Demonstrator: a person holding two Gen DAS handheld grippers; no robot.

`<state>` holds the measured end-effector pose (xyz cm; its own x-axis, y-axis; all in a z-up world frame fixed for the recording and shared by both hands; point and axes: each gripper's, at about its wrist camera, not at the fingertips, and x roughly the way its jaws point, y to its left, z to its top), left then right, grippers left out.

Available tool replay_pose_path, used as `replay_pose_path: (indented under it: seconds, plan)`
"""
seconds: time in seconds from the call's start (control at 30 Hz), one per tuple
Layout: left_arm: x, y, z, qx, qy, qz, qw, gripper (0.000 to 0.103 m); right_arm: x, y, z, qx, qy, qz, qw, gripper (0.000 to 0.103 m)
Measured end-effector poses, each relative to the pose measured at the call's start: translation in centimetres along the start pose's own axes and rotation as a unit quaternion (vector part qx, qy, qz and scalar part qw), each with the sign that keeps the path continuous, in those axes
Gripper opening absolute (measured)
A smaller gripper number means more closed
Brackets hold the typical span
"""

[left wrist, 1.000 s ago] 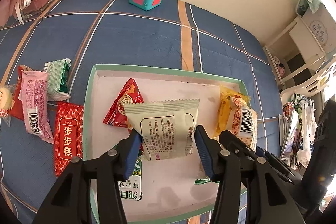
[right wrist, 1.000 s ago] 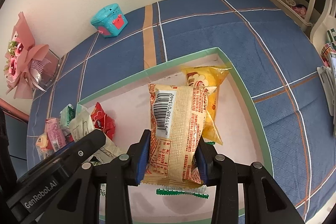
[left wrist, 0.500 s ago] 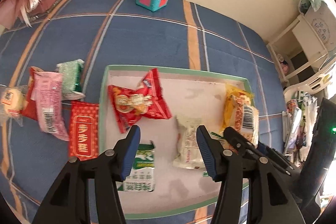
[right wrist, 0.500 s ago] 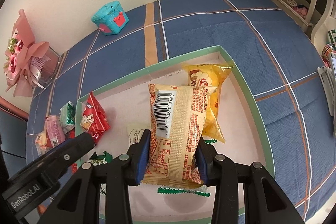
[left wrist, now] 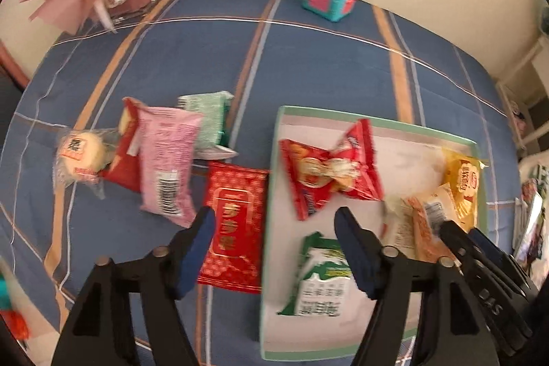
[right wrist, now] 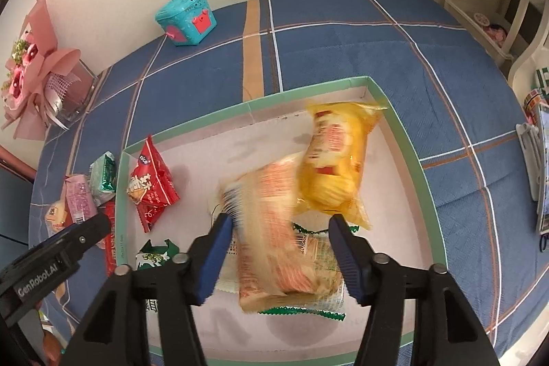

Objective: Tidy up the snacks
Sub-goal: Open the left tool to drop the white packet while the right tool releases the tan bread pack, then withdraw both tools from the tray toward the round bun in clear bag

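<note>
My right gripper (right wrist: 279,228) is opening; the blurred orange-and-cream snack packet (right wrist: 274,228) lies loose between its jaws in the green-rimmed tray (right wrist: 408,139). My left gripper (left wrist: 274,225), marked "GenRobot.AI", is opening, empty.

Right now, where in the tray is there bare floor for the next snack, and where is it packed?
Bare floor runs along the tray's far wall, between the red triangular packet and the yellow packet. The middle near the orange-striped packet, now between the right gripper's opening jaws, is crowded. Outside, the blue cloth beyond the loose pile is free.
</note>
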<state>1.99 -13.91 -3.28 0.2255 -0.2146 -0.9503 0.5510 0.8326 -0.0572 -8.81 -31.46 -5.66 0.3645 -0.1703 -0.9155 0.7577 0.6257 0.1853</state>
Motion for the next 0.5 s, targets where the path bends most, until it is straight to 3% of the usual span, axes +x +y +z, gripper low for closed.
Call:
replay_pose_path:
  seconds: [0.07,0.13,0.27,0.33,0.5]
  plan:
    - [0.1,0.8,0.1,-0.007,-0.004,0.017,0.9998,0.077,0.0,0.2,0.0,-0.005,-0.001,-0.003,1.0,0.071]
    - [0.2,1.4,0.2,-0.012,-0.011,0.035,0.9993,0.091,0.0,0.5,-0.1,-0.013,-0.002,-0.014,1.0,0.079]
    - [0.4,2.4,0.6,-0.006,-0.026,0.115,0.993,0.093,-0.2,1.4,-0.5,-0.037,-0.01,-0.026,0.999,0.097]
    - [0.4,2.8,0.7,-0.001,-0.035,0.12,0.9921,0.093,-0.5,1.9,-0.6,-0.051,-0.021,-0.03,0.998,0.103]
    - [-0.2,3.6,1.1,-0.005,-0.056,0.113,0.992,0.093,-1.3,2.7,-0.8,-0.062,-0.04,-0.027,0.997,0.103]
